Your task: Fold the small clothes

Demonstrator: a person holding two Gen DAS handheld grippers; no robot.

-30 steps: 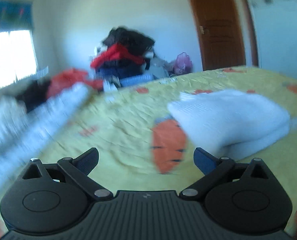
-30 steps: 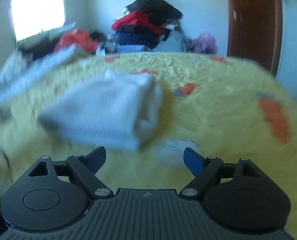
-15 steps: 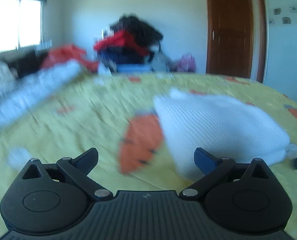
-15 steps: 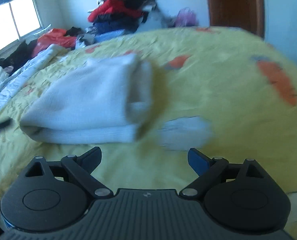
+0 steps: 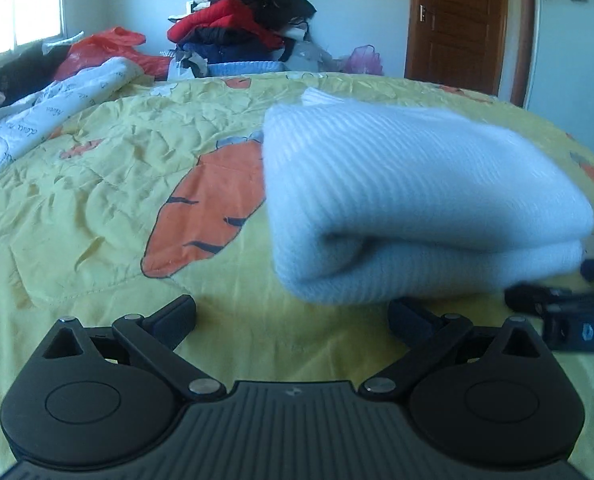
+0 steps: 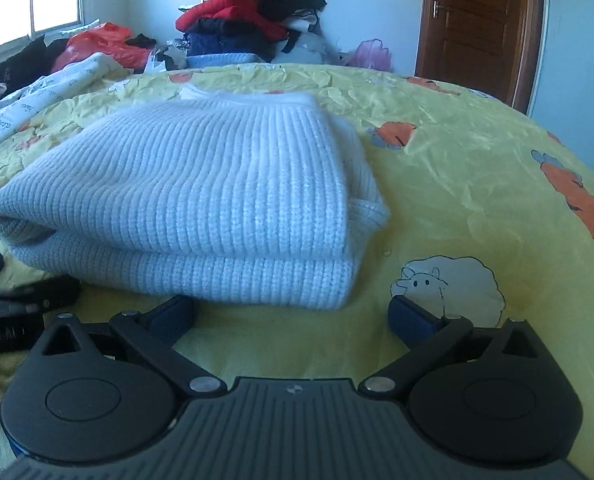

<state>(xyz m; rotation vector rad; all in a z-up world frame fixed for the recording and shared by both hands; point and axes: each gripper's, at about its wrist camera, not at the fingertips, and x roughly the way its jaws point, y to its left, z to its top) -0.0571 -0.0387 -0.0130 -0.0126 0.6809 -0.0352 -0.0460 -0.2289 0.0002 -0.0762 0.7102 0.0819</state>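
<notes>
Here, left to right across the bed:

Printed quilt: a white quilt (image 5: 37, 128) lies bunched along the left edge; it carries small dark cursive lettering, too small to read.

Bedspread: the yellow bedspread (image 5: 97, 208) is crinkled and printed with orange carrots; the right wrist view also shows a white cartoon sheep (image 6: 449, 284) printed on it.

Left gripper: the left gripper (image 5: 293, 312) has its jaws spread wide with nothing between them; only bare bedspread lies between the pads.

Sweater: the folded white ribbed sweater (image 6: 201, 200) rests flat on the bedspread in the middle of the bed, its thick folded edge facing both cameras. It lies just ahead of both grippers and touches neither.

Right gripper: the right gripper (image 6: 293, 312) has its jaws opening; nothing is between them. The sweater's near right corner sits just ahead of its left finger (image 6: 173, 316).

Writing: at the right edge of the left wrist view, the dark body of the right gripper bears white letters reading "DAS", cut off by the frame.

Clothes pile: a heap of red, black and navy clothes (image 5: 241, 28) stands beyond the far edge of the bed.

Door: a brown wooden door (image 5: 457, 24) stands shut at the far right.
</notes>
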